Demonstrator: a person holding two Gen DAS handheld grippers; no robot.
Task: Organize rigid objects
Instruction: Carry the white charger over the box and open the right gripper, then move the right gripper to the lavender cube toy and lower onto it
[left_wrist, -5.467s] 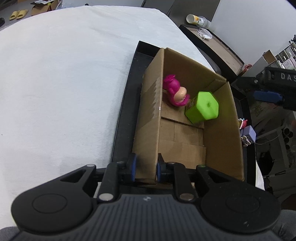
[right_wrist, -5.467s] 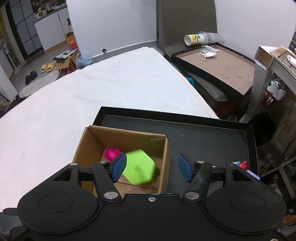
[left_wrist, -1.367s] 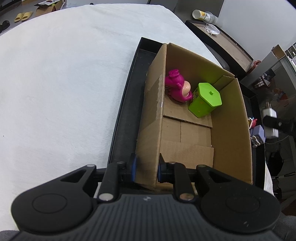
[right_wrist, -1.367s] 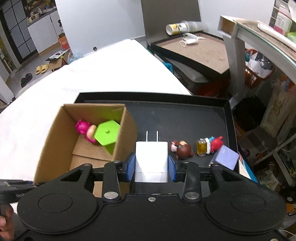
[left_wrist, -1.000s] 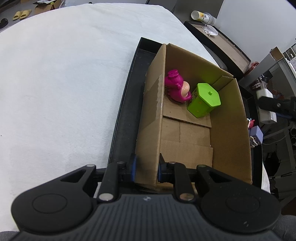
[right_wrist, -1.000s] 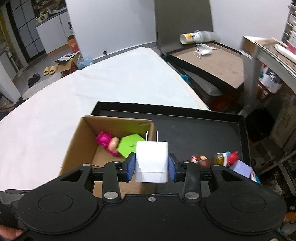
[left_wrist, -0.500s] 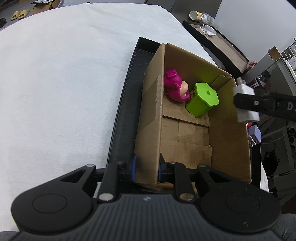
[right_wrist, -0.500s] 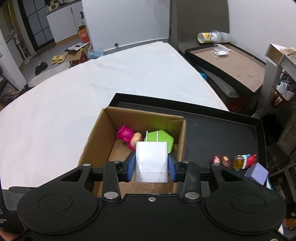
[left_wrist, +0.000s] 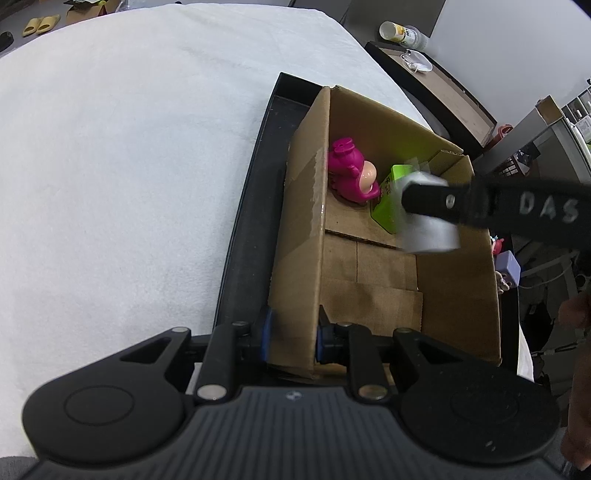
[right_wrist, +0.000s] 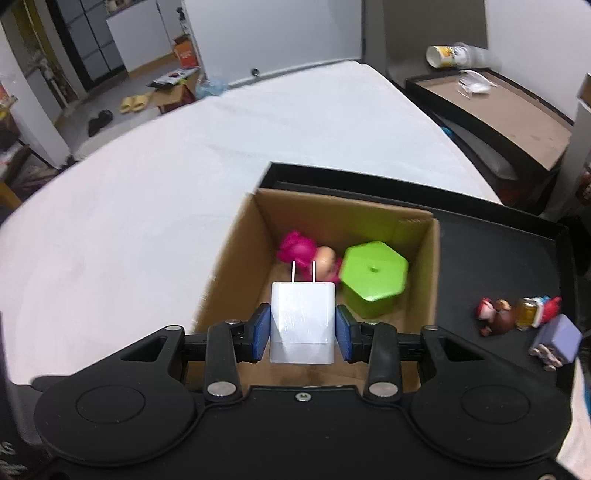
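Right hand-held gripper (right_wrist: 303, 334) jaws opening, white charger (right_wrist: 303, 319) btwn; green block (left_wrist: 388, 195) partly hidden.

A white charger block (right_wrist: 303, 325), its two prongs pointing away, sits over the open cardboard box (right_wrist: 236, 254). Inside, at the far end, a magenta figurine (right_wrist: 303, 254) lies left of a lime-green hexagonal container (right_wrist: 373, 277), the two touching.
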